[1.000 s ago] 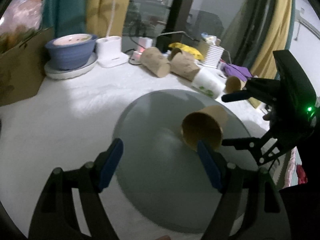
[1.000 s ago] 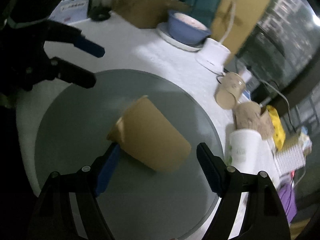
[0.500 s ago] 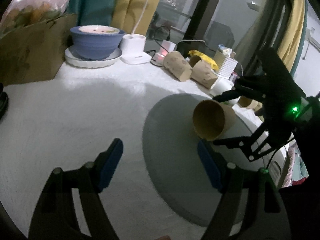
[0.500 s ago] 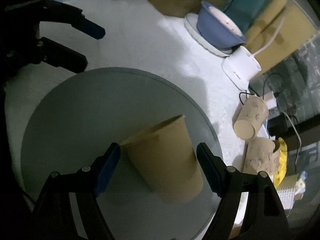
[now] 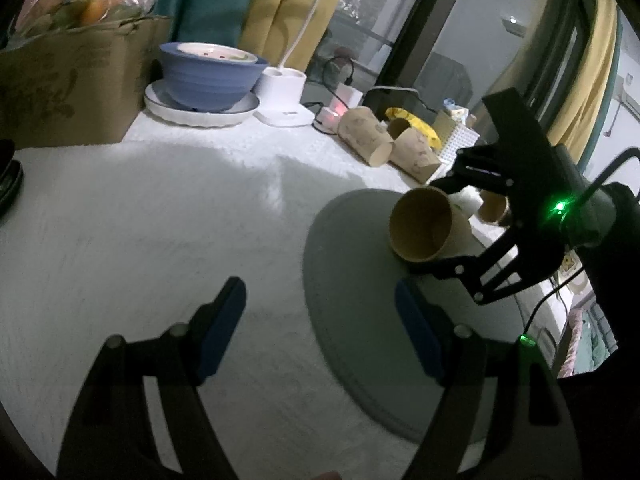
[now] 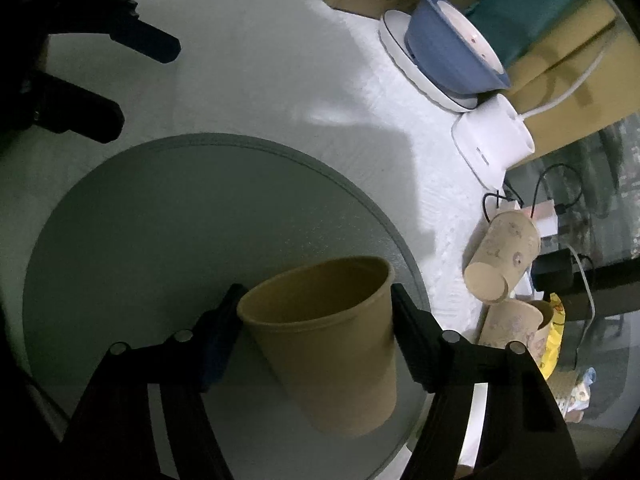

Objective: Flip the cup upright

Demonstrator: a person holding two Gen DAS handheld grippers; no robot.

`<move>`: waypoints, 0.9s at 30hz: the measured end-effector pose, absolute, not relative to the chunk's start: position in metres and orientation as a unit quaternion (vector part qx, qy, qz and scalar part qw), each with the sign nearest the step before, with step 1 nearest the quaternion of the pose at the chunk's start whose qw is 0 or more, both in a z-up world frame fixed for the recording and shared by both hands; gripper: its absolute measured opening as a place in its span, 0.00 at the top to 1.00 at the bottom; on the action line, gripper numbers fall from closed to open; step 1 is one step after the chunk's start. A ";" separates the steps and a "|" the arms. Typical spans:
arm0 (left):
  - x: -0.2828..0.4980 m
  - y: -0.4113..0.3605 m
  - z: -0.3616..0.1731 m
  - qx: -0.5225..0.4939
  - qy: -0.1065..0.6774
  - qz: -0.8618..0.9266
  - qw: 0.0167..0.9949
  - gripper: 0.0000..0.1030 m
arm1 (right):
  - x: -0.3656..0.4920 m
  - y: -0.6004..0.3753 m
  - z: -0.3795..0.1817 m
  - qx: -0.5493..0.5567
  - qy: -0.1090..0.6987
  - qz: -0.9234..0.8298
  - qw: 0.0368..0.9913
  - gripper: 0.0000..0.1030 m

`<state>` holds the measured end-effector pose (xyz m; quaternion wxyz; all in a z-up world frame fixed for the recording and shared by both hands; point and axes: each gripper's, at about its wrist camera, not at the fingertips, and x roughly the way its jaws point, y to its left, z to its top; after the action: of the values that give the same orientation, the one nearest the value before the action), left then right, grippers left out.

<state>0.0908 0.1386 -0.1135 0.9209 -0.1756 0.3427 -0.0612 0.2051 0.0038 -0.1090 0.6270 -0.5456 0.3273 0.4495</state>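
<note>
A plain brown paper cup [image 6: 332, 336] sits between the fingers of my right gripper [image 6: 316, 332], which is shut on it and holds it tilted over the round grey tray [image 6: 160, 208]. In the left wrist view the cup [image 5: 428, 228] shows its open mouth toward that camera, with the right gripper [image 5: 460, 228] around it above the tray [image 5: 360, 320]. My left gripper [image 5: 320, 320] is open and empty, over the white table left of the tray; it also shows at the top left of the right wrist view [image 6: 136, 84].
A blue bowl on a white plate [image 5: 208, 76], a white lamp base [image 5: 284, 88] and a cardboard box [image 5: 72, 84] stand at the back. Two patterned paper cups [image 5: 384, 144] lie on their sides behind the tray. A white cloth covers the table [image 5: 140, 220].
My right gripper has closed on the cup and turned it, so its mouth points more upward. My left gripper has drawn back to the left, away from the tray.
</note>
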 end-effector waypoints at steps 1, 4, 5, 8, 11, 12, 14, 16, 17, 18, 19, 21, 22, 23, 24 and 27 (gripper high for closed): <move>0.091 0.139 -0.114 -0.175 0.343 -0.062 0.921 0.24 | 0.204 0.003 -0.107 -0.542 0.329 0.450 0.629 0.29; 0.092 0.136 -0.113 -0.172 0.344 -0.062 0.921 0.24 | 0.203 -0.004 -0.099 -0.522 0.332 0.452 0.642 0.29; 0.092 0.135 -0.113 -0.172 0.344 -0.063 0.921 0.24 | 0.203 -0.006 -0.097 -0.515 0.332 0.452 0.648 0.29; 0.094 0.130 -0.110 -0.169 0.344 -0.064 0.921 0.24 | 0.206 -0.017 -0.088 -0.469 0.341 0.452 0.678 0.29; 0.097 0.125 -0.108 -0.165 0.346 -0.066 0.921 0.24 | 0.209 -0.030 -0.079 -0.398 0.351 0.450 0.718 0.29; 0.098 0.123 -0.106 -0.163 0.347 -0.067 0.921 0.24 | 0.212 -0.037 -0.077 -0.362 0.354 0.447 0.738 0.29; 0.103 0.119 -0.104 -0.161 0.349 -0.068 0.921 0.24 | 0.217 -0.046 -0.074 -0.307 0.360 0.443 0.762 0.29; 0.107 0.116 -0.101 -0.159 0.350 -0.068 0.921 0.24 | 0.219 -0.059 -0.071 -0.243 0.354 0.440 0.788 0.29; 0.109 0.114 -0.099 -0.159 0.350 -0.068 0.921 0.24 | 0.220 -0.064 -0.071 -0.213 0.351 0.439 0.800 0.29; 0.111 0.113 -0.097 -0.158 0.348 -0.069 0.921 0.24 | 0.221 -0.069 -0.071 -0.189 0.347 0.436 0.809 0.29; 0.113 0.111 -0.095 -0.158 0.347 -0.069 0.922 0.24 | 0.223 -0.074 -0.071 -0.161 0.346 0.432 0.817 0.29; 0.116 0.107 -0.091 -0.155 0.344 -0.068 0.924 0.24 | 0.224 -0.078 -0.072 -0.126 0.343 0.432 0.825 0.29; 0.117 0.106 -0.089 -0.154 0.342 -0.068 0.924 0.24 | 0.222 -0.080 -0.071 -0.116 0.340 0.433 0.827 0.29; 0.119 0.105 -0.087 -0.154 0.341 -0.067 0.925 0.24 | 0.221 -0.081 -0.072 -0.108 0.337 0.436 0.827 0.29; 0.119 0.105 -0.086 -0.154 0.340 -0.067 0.925 0.24 | 0.220 -0.081 -0.072 -0.102 0.335 0.439 0.827 0.29; 0.122 0.105 -0.084 -0.158 0.337 -0.062 0.926 0.24 | 0.220 -0.081 -0.072 -0.083 0.334 0.448 0.825 0.29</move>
<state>0.1221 0.1047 -0.0836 0.9261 -0.1576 0.3370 -0.0624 0.2202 -0.0806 -0.0717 0.8249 -0.0832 0.3345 0.4480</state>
